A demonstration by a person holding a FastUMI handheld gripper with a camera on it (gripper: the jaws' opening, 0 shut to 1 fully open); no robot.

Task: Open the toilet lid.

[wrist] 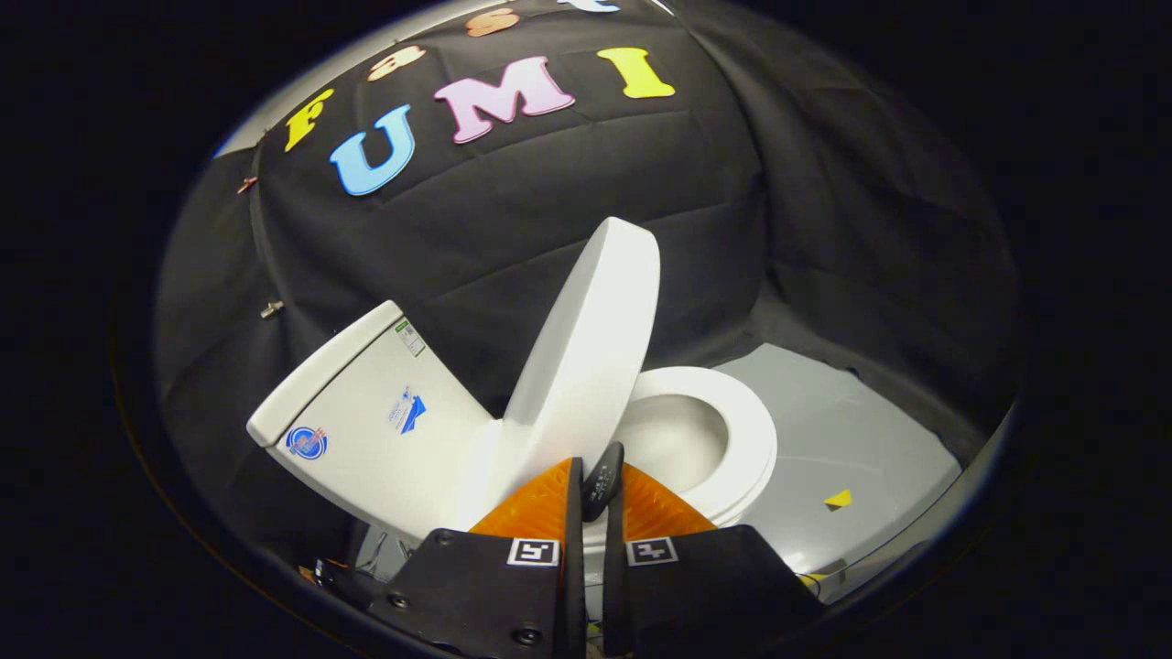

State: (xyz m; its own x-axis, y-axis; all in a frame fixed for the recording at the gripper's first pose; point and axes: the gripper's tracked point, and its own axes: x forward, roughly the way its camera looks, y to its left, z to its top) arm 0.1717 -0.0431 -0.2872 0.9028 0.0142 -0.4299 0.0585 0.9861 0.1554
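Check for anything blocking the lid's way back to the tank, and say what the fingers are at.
Nothing visible blocks it. The lid stands raised over the seat, with open space between it and the tank. The gripper has its fingers nearly together, a small dark object between them, just before the lid's lower edge.

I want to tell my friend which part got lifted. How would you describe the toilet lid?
Find the white toilet by the black cloth wall. Its lid stands raised between the tank and the seat ring, just beyond the nearly closed gripper. It is the only flat, solid oval standing on edge.
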